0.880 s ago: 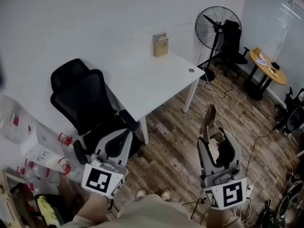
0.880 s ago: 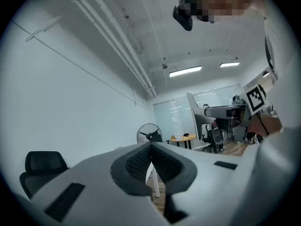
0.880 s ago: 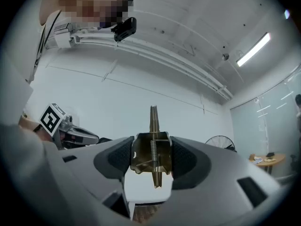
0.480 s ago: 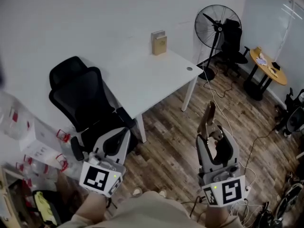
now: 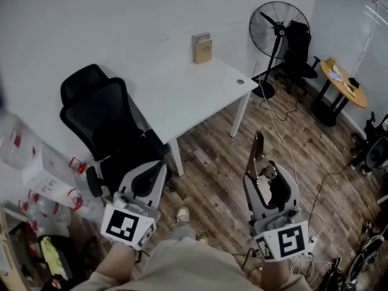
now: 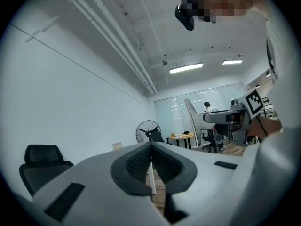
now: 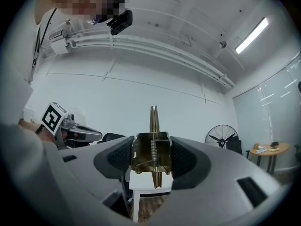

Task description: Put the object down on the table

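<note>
My right gripper (image 5: 262,176) is shut on a brass-coloured spring clip (image 5: 257,153), held well above the wooden floor. In the right gripper view the clip (image 7: 143,159) sits upright between the two dark pads (image 7: 121,158), which press on its sides; its thin tip points up past the right gripper (image 7: 152,160). The white table (image 5: 188,96) stands ahead and to the left, a good way from the clip. My left gripper (image 5: 149,176) hangs in front of the black chair, and in its own view the left gripper (image 6: 151,147) is shut with nothing in it.
A black office chair (image 5: 106,123) stands at the table's near left. A tan box (image 5: 202,47) sits at the table's far edge by the wall. A standing fan (image 5: 279,26), a round yellow side table (image 5: 344,83) and floor cables (image 5: 285,144) are to the right.
Both grippers have drifted a little left in the head view, the right one still carrying the clip. A shoe has come into view between them.
</note>
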Action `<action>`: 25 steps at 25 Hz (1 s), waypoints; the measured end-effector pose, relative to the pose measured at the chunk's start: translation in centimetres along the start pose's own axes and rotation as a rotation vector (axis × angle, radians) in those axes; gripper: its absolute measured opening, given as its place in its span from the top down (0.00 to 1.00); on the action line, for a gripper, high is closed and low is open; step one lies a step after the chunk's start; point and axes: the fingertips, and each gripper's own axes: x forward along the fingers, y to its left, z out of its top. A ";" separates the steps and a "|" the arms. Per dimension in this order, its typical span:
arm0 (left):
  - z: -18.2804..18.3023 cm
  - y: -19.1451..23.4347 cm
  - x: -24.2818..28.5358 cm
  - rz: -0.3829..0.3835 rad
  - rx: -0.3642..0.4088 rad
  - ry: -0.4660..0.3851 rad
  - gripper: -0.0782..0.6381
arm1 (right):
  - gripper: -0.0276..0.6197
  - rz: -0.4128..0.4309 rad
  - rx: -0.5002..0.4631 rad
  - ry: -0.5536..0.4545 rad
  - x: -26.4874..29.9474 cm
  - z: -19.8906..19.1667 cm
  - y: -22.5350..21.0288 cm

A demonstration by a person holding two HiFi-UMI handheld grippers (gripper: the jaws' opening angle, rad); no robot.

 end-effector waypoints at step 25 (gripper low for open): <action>-4.3 8.1 15.6 -0.037 -0.037 0.064 0.86 | 0.58 -0.019 0.013 0.099 15.3 -6.2 -8.1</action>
